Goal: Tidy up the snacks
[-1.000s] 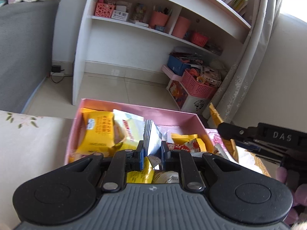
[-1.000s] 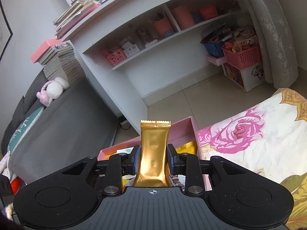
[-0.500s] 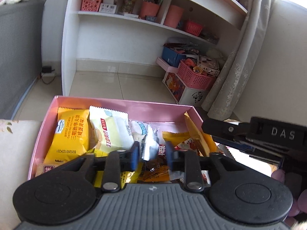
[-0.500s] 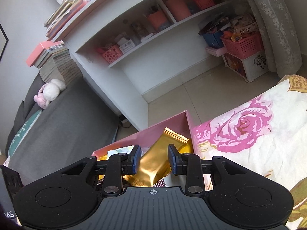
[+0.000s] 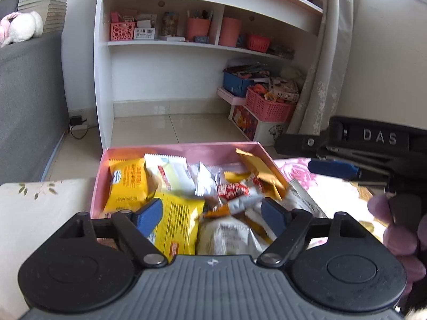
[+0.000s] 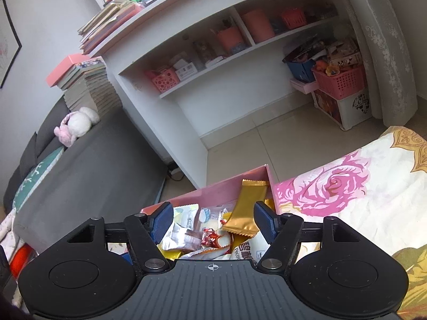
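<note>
A pink box full of snack packets sits on a flowered cloth. It holds yellow packets, white packets, a silver packet and a gold packet. My left gripper is open and empty just above the box's near side. My right gripper is open and empty above the box; the gold packet lies loose in the box's right corner. The right gripper's body shows at the right of the left wrist view.
A white shelf unit with pink baskets and cups stands behind the box across a tiled floor. A grey sofa is on the left. Pink and white storage bins and a curtain are on the right. The flowered cloth spreads right.
My right gripper opened and the gold packet dropped into the box. My left gripper opened and let go of the silver packet, which now lies in the box.
</note>
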`<action>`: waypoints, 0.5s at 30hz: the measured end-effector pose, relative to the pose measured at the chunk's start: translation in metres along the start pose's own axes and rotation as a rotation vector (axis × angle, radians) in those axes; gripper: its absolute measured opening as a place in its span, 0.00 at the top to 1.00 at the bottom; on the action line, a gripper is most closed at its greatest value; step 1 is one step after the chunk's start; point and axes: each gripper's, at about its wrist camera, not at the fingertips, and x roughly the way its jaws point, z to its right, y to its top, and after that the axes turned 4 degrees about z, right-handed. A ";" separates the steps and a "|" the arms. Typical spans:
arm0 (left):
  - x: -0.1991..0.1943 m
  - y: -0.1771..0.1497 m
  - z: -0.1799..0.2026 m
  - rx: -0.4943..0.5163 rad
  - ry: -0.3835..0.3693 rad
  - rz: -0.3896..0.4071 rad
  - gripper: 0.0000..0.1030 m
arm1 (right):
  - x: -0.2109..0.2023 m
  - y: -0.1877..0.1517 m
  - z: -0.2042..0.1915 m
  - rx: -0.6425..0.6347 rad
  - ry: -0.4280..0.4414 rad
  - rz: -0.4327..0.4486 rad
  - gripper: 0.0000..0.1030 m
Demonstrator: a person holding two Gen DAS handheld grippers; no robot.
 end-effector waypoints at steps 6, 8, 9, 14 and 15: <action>-0.034 -0.014 0.001 0.017 0.055 -0.017 0.15 | -0.034 -0.007 -0.024 -0.117 -0.027 0.005 0.18; -0.047 -0.019 0.000 0.005 0.073 -0.025 0.13 | -0.043 -0.012 -0.027 -0.133 -0.032 -0.001 0.17; -0.053 -0.021 0.000 -0.004 0.081 -0.029 0.11 | -0.047 -0.014 -0.027 -0.134 -0.039 -0.008 0.17; -0.079 -0.029 0.001 -0.029 0.118 -0.053 0.02 | -0.069 -0.028 -0.031 -0.153 -0.061 -0.052 0.12; -0.084 -0.031 0.000 -0.043 0.125 -0.057 0.00 | -0.074 -0.031 -0.032 -0.160 -0.066 -0.058 0.11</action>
